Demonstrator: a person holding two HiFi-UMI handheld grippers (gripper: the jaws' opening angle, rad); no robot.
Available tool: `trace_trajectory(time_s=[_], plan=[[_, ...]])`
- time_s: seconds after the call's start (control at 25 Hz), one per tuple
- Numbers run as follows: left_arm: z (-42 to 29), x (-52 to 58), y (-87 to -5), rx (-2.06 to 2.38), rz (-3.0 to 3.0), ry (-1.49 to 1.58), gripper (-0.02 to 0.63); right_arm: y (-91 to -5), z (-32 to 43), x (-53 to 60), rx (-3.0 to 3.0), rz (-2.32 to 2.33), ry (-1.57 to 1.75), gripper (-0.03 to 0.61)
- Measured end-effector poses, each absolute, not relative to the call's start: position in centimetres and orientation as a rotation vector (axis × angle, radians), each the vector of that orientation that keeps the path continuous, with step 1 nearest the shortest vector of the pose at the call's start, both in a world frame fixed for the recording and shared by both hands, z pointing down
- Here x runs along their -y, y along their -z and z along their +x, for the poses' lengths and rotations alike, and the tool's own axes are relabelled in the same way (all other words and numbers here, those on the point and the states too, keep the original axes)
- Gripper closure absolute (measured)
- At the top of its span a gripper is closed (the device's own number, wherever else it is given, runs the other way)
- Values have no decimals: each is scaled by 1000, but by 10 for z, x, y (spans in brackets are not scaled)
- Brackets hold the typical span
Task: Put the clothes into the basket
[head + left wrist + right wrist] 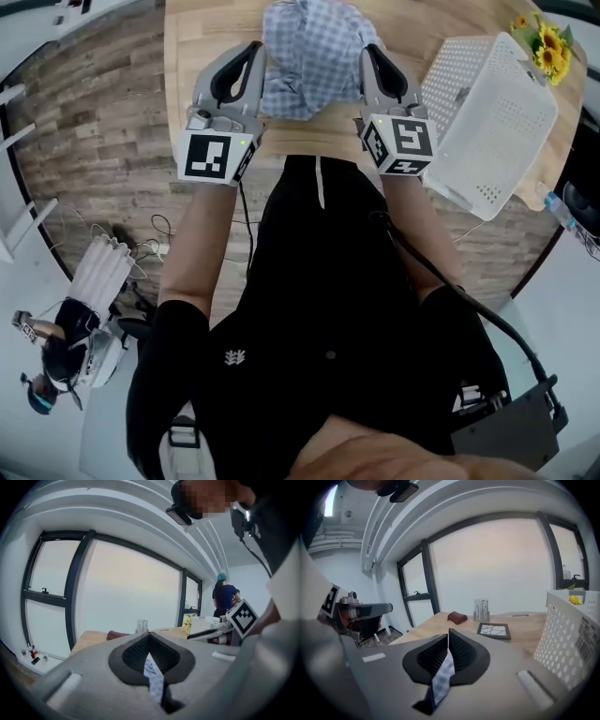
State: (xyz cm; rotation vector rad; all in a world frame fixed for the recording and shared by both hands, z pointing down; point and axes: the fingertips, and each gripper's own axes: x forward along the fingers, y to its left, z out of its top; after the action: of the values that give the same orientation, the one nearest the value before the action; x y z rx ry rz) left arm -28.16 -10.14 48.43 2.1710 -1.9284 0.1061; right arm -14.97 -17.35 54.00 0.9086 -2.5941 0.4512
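Nearest the head camera is the person's black top, and past it 2 forearms reach out over the wooden table (202, 28). The left gripper (251, 54) and the right gripper (369, 54) each have their jaws closed tight on an edge of 1 blue-and-white checked garment (314, 56). Each gripper view shows a strip of checked cloth pinched between the dark pads. The garment hangs bunched between the 2 grippers, left of the white perforated basket (469, 84) and apart from it. Whether its lower part rests on the table I cannot tell.

No cloth shows inside the basket, and yellow flowers (548, 47) stand just beyond it. So the pick-up looks done, while the carry across to the basket and the release are not yet done. In the right gripper view a small dark red lump (457, 617) lies well left of the basket, past a picture frame (493, 630). It may be another garment, but it is too small to tell.
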Motion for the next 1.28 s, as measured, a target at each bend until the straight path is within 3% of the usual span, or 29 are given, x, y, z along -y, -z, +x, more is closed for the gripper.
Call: trace_trajectory(time_s=[0.16,0.24,0.36,0.44,0.6,0.68,0.88,1.28], plan=[[-280,106,-507,1887,2171,-86,615,-571,-153,170,2551,897,-477,566],[-277,108,-521,1880,2160,-104,615,-586,-153,171,2533,879,-473,494],[-272,110,-538,1875,2135,-113,615,-606,-148,175,2487,887,-478,465],[-272,109,-543,1877,2120,-99,615,-615,-148,174,2459,881,-481,344],[-275,107,-551,1878,2093,-100,615,-629,-149,172,2425,863,-491,235],[-275,106,-556,1880,2085,-105,615,-639,-146,173,2407,859,-508,224],[-279,99,-565,1892,2066,-112,615,-656,-144,183,2387,881,-581,51],[-290,88,-571,1926,2014,-137,615,-678,-152,180,2373,807,-731,54]])
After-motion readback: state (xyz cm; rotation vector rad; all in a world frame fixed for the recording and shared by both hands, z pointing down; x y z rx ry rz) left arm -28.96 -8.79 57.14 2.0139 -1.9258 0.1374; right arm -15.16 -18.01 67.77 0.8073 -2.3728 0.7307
